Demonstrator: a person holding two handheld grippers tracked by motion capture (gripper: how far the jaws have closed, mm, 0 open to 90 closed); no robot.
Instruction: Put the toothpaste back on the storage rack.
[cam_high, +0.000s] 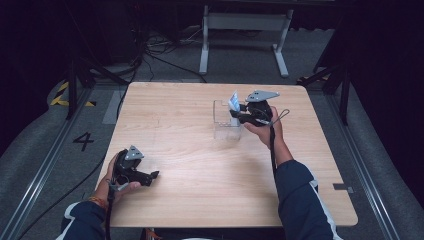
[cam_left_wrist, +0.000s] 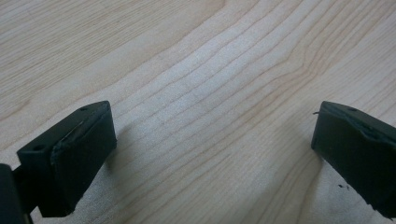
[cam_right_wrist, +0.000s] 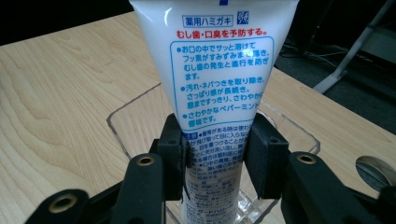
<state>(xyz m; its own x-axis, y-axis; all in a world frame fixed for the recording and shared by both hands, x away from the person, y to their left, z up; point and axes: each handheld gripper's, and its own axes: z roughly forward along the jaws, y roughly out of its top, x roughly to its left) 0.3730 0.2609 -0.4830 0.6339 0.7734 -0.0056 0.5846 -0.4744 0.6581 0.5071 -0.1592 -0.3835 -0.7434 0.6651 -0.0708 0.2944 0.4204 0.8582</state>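
Note:
A white toothpaste tube with blue and red print stands upright, crimped end up, in the right gripper view. My right gripper is shut on its lower part, over a clear plastic box. In the high view the tube pokes out above the clear box at the table's middle right, with the right gripper just beside it. My left gripper rests at the near left edge, open and holding nothing. Its black pads stand wide apart over bare wood.
The light wooden table has bare surface between the two hands. A white metal frame stands on the floor beyond the far edge. Cables and black stand legs lie on the floor at the left.

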